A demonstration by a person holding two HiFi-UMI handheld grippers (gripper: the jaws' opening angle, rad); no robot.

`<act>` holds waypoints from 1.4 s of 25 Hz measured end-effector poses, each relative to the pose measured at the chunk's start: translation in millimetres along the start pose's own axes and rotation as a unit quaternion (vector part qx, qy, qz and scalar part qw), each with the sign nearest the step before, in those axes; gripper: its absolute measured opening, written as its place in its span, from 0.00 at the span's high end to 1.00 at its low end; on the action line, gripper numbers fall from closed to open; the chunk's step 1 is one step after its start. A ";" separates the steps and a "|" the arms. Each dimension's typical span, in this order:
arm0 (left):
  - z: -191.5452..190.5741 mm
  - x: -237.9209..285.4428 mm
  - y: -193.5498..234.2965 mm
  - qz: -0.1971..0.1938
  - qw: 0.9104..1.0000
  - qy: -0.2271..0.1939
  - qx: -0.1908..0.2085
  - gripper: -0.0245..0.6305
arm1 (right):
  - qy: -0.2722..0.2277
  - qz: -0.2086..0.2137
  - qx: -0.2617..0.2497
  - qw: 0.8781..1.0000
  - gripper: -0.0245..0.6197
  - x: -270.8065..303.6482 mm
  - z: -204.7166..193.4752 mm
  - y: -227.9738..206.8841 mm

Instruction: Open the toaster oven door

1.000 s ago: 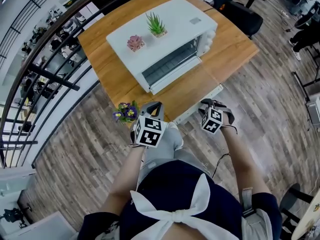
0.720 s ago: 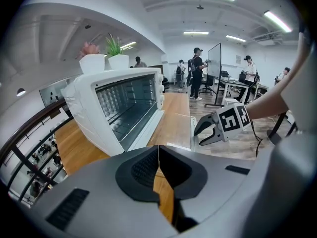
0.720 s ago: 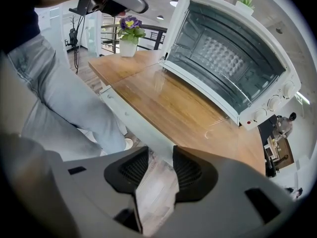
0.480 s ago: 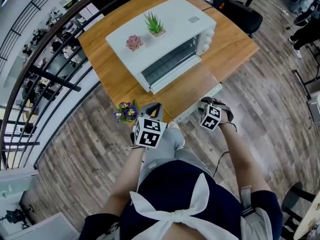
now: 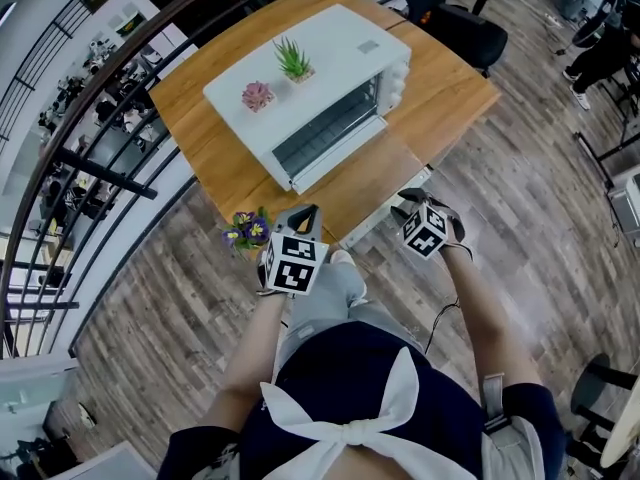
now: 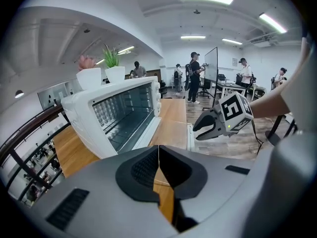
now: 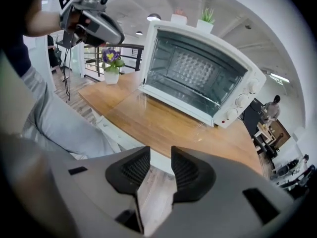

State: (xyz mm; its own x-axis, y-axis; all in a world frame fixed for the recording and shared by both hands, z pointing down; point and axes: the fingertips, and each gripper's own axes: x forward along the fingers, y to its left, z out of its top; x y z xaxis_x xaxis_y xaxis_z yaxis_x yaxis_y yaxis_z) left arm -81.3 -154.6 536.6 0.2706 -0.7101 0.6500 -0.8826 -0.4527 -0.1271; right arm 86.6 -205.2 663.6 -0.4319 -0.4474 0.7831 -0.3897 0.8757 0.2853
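The white toaster oven (image 5: pixel 330 68) stands across the wooden counter (image 5: pixel 225 173) with its front turned toward the person. Its door (image 5: pixel 385 168) is already open: the glass pane is swung down and lies about level over the wood, and its white handle (image 5: pixel 388 218) sits out at the counter's near edge. In the right gripper view the bare wire rack and the ribbed back wall show inside the open oven (image 7: pixel 198 78), with the knobs down its right side. Two small potted plants stand on the oven's roof, a green spiky one (image 5: pixel 293 60) and a pink one (image 5: pixel 257 95) beside it. A little pot of purple flowers (image 5: pixel 245 230) stands at the counter's near corner, just beside the left gripper (image 5: pixel 305 213). That left gripper (image 6: pixel 158 155) is fully closed, its two pads pressed together with nothing between them, and it hangs short of the counter's edge. The right gripper (image 5: pixel 407 206) is near the door handle but clear of it; its jaws (image 7: pixel 161 167) stand partly apart and are closing, with only floor and counter edge seen through the gap, so it holds nothing.
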 end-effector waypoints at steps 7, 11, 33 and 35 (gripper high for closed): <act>19.7 -5.8 -5.7 -0.005 0.999 -0.032 -0.009 0.93 | -0.054 -0.037 0.040 0.997 0.75 -39.0 26.6 -9.3; 29.7 -10.9 -11.6 -0.009 0.999 -0.050 -0.016 0.93 | -0.094 -0.052 0.079 0.991 0.76 -62.8 43.6 -11.4; 69.0 -50.5 -57.2 -0.052 0.985 -0.151 -0.067 0.93 | -0.272 -0.110 0.194 0.936 0.95 -169.2 121.4 19.7; 69.9 -53.4 -60.1 -0.052 0.984 -0.155 -0.070 0.93 | -0.280 -0.112 0.207 0.931 0.95 -175.0 122.2 22.6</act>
State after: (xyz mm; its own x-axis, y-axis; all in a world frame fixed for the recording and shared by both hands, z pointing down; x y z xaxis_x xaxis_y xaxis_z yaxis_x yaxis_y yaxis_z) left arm -15.8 -127.1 457.1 0.4481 -0.8035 0.3918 -0.8821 -0.4687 0.0475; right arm 54.1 -129.4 465.4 -0.6131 -0.7366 0.2855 -0.7508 0.6557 0.0793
